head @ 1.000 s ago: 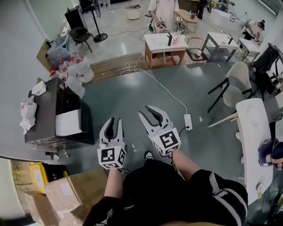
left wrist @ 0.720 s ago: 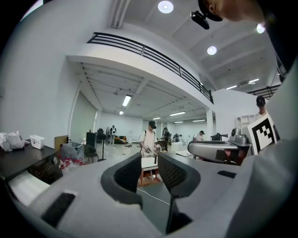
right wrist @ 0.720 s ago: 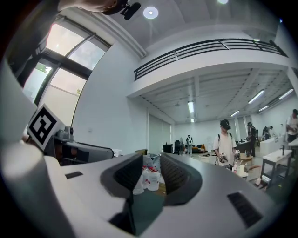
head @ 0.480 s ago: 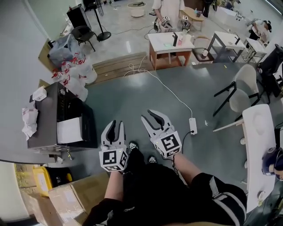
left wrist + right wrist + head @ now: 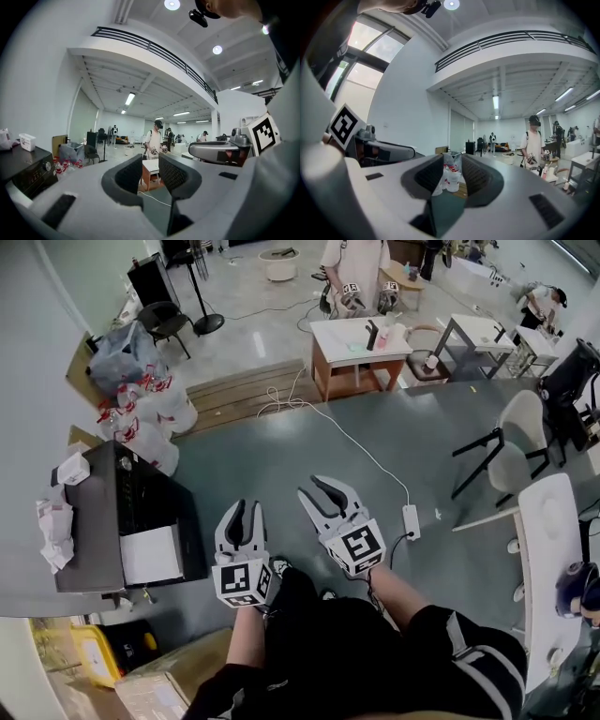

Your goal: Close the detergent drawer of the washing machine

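The washing machine [image 5: 141, 512] is a dark box by the left wall, seen from above; a white rectangular part [image 5: 150, 554] shows at its near front corner, and I cannot tell whether that is the drawer. In the left gripper view the washing machine [image 5: 28, 171] shows its dials at the left edge. My left gripper [image 5: 244, 512] and right gripper [image 5: 328, 488] are held level side by side over the grey floor, to the right of the machine and clear of it. Both are open with nothing between the pads: left gripper [image 5: 151, 173], right gripper [image 5: 452, 176].
Cardboard boxes [image 5: 169, 685] and a yellow case [image 5: 94, 652] lie at the lower left. Plastic bags [image 5: 141, 404] stand beyond the machine. A power strip [image 5: 411, 521] with a white cable lies on the floor. A wooden table [image 5: 361, 338], a chair [image 5: 511, 442] and a white table [image 5: 548, 549] stand ahead and right.
The whole view has shifted as the person walks forward: the machine has slid down the left side, nearer my grippers. Both grippers keep their pose and stay open.
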Demonstrator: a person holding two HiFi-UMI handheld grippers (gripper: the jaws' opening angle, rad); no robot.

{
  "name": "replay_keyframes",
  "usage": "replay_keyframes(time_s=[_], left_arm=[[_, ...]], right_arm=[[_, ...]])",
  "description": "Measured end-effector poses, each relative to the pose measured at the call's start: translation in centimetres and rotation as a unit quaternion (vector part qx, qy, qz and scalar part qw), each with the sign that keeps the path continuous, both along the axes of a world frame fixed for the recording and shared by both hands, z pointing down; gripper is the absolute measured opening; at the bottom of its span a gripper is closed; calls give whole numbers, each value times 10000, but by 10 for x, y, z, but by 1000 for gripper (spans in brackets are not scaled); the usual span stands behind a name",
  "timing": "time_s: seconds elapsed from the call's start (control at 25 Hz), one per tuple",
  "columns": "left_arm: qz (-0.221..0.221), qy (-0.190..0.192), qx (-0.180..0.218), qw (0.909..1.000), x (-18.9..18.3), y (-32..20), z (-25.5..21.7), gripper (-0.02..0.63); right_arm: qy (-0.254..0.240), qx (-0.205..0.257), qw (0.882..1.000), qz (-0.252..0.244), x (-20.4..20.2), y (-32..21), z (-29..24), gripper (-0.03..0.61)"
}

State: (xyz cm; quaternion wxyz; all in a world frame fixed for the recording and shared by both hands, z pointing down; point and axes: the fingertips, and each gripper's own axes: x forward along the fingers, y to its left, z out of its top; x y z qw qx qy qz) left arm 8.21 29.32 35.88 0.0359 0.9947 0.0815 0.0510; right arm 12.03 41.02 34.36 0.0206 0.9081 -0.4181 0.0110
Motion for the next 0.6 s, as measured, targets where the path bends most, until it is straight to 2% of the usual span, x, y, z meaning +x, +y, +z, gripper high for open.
replay_keyframes(time_s=[0.32,0.6], left_arm=[[9,108,-62,9999,85,-80,-4,110],[-158,87,-145,9997,115,-138,-1,110]], right_arm=[[128,-29,9997,-221,78,-88,-6,130],[37,-84,9988,-478,114,-146,-2,130]])
